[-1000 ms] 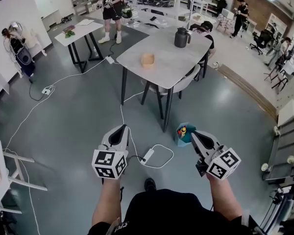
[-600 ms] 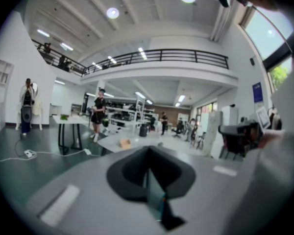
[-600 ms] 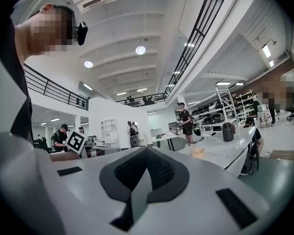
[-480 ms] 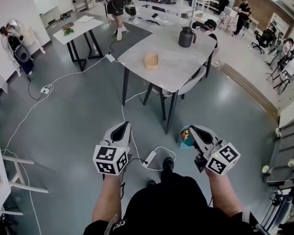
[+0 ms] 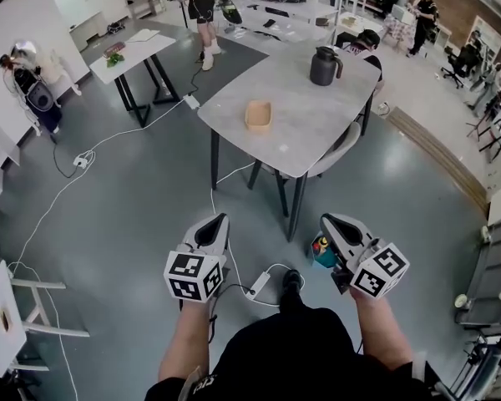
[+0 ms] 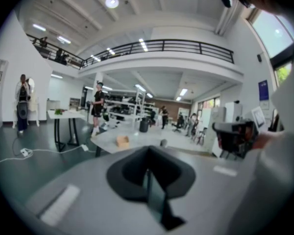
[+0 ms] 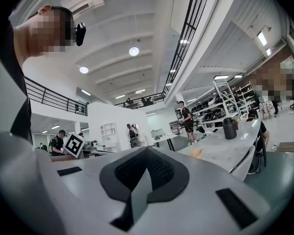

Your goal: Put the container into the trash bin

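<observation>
While jaws meet, the container (image 5: 258, 115) lies well apart — on the table (image 5: 313, 119)

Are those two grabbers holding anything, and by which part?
Nothing is held: left gripper and right gripper both have jaws shut, empty. The container sits on the table.

Grey table (image 5: 311, 128) with tan container (image 5: 258, 115), dark jug (image 5: 323, 67)

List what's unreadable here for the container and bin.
- Trash bin, head view: the right claw covers part of it; contents unclear.
- Trash bin, both gripper views: not in frame.
- Container, head view: too small to tell whether it is empty.
- Container, right gripper view: a blurred tan patch at the claw's edge.
</observation>
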Available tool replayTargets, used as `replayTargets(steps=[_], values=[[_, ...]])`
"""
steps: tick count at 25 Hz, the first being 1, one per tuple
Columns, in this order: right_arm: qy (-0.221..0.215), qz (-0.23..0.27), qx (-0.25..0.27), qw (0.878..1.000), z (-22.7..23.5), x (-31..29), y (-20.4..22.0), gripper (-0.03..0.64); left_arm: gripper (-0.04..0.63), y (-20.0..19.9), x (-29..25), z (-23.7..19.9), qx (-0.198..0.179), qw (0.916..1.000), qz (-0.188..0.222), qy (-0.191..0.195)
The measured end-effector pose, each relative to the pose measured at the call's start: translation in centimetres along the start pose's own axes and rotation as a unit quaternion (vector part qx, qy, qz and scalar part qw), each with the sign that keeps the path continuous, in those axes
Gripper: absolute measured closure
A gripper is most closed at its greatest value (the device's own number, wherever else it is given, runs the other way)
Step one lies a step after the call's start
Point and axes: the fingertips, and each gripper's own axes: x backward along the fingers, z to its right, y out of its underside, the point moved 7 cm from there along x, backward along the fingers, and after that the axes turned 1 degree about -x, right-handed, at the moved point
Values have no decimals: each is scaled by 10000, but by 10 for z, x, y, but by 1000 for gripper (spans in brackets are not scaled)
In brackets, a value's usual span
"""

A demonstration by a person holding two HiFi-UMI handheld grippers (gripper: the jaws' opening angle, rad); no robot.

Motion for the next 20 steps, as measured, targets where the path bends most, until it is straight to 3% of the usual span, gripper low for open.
replayTargets(steps=[11,20], values=[[-72,-63,-145,9998,148,-37,-36,621,586,-53,-144,14,-174,9998,-94,1],[-397,-95,-123,9991,173,-63,-55,621,586,-71,-176,11,-138,9998,-42,-160]])
